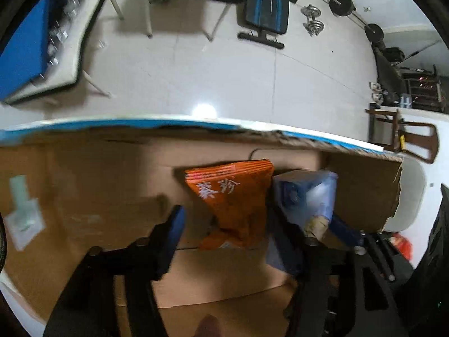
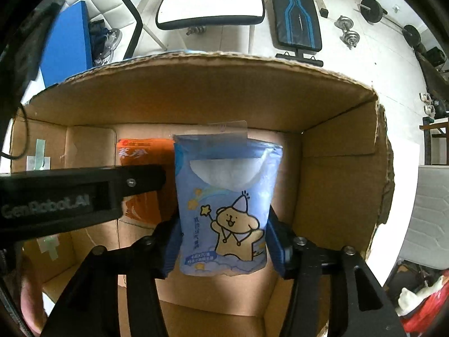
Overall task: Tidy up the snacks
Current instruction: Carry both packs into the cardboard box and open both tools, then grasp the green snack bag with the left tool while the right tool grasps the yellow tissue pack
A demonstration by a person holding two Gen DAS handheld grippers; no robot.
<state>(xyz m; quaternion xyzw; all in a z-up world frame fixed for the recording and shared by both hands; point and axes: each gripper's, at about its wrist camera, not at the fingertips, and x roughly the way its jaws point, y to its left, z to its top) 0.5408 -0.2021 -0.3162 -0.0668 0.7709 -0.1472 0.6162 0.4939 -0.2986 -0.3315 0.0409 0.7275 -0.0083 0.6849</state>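
Note:
An open cardboard box point(image 2: 213, 98) fills both views. An orange snack packet point(image 1: 233, 202) with white characters leans against the box's far wall. My left gripper point(image 1: 227, 213) is open around it, with a clear gap between the left pad point(image 1: 175, 224) and the packet. Right beside it stands a pale blue pack point(image 2: 224, 202) printed with a cartoon bear, also seen in the left wrist view point(image 1: 308, 196). My right gripper point(image 2: 223, 224) points down into the box and is open, its pads flanking the pack's lower sides without squeezing. The orange packet point(image 2: 146, 151) shows behind the left gripper's black body point(image 2: 70, 196).
Beyond the box on the tiled floor stand white padded chairs point(image 2: 210, 2), a blue panel point(image 2: 67, 39), a black weight bench point(image 2: 297, 19), dumbbells point(image 2: 348, 32) and barbell plates point(image 1: 342, 4). The torn right box wall point(image 2: 342, 185) is close to the blue pack. Tape scraps point(image 1: 22, 219) stick to the cardboard.

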